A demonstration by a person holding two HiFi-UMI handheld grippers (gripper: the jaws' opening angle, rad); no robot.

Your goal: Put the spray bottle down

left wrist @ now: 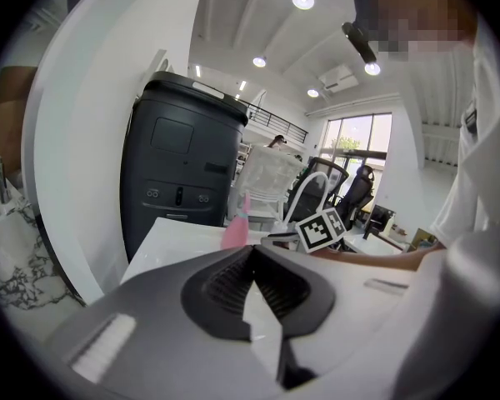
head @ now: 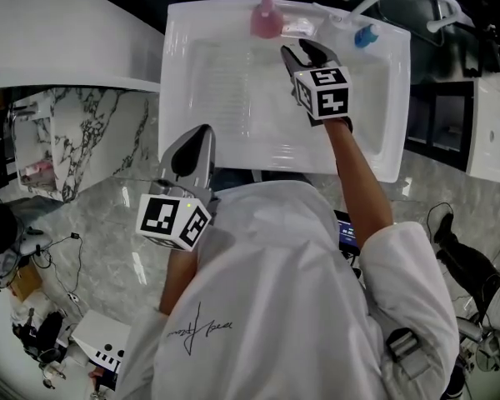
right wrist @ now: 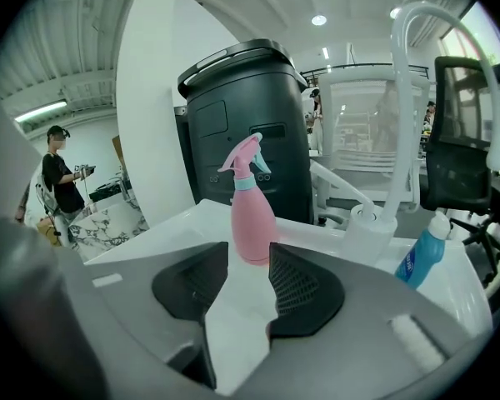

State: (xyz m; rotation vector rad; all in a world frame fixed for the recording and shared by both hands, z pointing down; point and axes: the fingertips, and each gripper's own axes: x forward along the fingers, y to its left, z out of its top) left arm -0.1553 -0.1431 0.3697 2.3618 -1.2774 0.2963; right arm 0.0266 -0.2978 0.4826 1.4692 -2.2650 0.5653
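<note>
A pink spray bottle [head: 265, 19] stands upright on the far rim of the white sink [head: 233, 90]. In the right gripper view the spray bottle [right wrist: 252, 215] rises just beyond the jaws, apart from both pads. My right gripper [head: 304, 50] hovers over the basin's far right part, a little short of the bottle. This gripper [right wrist: 248, 252] is open, a narrow gap between its pads with nothing in it. My left gripper [head: 192, 144] is at the sink's near edge. In its own view the left gripper [left wrist: 252, 252] is shut and empty, with the bottle [left wrist: 235, 230] far ahead.
A blue bottle [head: 366, 35] sits on the rim's far right, beside the arched white faucet [right wrist: 408, 98]. A dark bin [right wrist: 242, 123] stands behind the sink. A marble counter [head: 92, 140] lies to the left. A person [right wrist: 60, 182] stands far off.
</note>
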